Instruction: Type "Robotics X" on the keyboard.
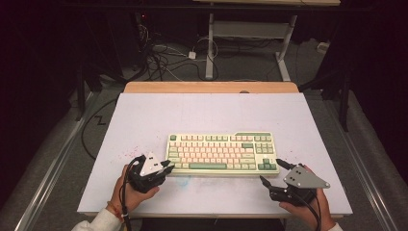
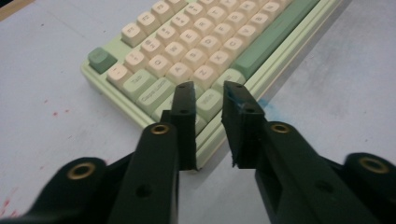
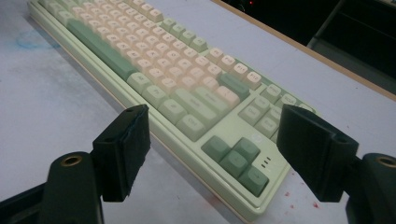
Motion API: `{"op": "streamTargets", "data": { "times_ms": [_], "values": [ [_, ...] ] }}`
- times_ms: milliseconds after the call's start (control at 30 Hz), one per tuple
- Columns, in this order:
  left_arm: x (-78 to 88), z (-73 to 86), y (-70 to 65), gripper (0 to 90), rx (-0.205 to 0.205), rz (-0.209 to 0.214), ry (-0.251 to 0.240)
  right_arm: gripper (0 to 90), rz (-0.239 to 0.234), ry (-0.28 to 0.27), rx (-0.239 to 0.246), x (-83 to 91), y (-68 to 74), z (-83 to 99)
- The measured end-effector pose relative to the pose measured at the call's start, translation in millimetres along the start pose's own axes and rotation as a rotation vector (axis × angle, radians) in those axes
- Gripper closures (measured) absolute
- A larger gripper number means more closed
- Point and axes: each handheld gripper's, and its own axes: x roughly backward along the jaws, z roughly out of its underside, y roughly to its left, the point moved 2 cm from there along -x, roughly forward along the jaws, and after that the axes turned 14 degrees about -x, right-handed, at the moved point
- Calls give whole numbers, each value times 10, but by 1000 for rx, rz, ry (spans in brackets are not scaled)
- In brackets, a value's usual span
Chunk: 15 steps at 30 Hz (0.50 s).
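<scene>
A pale green keyboard [image 1: 221,151] with cream and green keys lies flat on the white table top [image 1: 192,110], a little right of centre. My left gripper [image 1: 167,166] is at its near-left corner. In the left gripper view the jaws [image 2: 208,91] stand close together, with that corner of the keyboard [image 2: 187,42] pinched between the pads. My right gripper [image 1: 270,170] hovers at the near-right corner. Its jaws [image 3: 214,112] are spread wide, apart from the keyboard [image 3: 154,60], with the arrow keys [image 3: 236,158] showing between them.
The white board has a wooden strip [image 1: 211,87] along its far edge. Red specks [image 1: 127,153] and a faint blue smear [image 1: 180,181] mark the surface near the keyboard. Beyond the table, cables [image 1: 159,57] and a desk frame [image 1: 250,33] stand on the floor.
</scene>
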Motion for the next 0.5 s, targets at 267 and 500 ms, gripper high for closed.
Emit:
{"op": "streamTargets", "data": {
  "times_ms": [267, 500],
  "values": [
    [-162, -243, 17, 875, -60, 37, 43, 260, 7, 16, 15, -28, -7, 42],
    [-310, -460, 79, 876, -77, 64, 42, 260, 4, 22, 20, -59, 1, 53]
  ]
}}
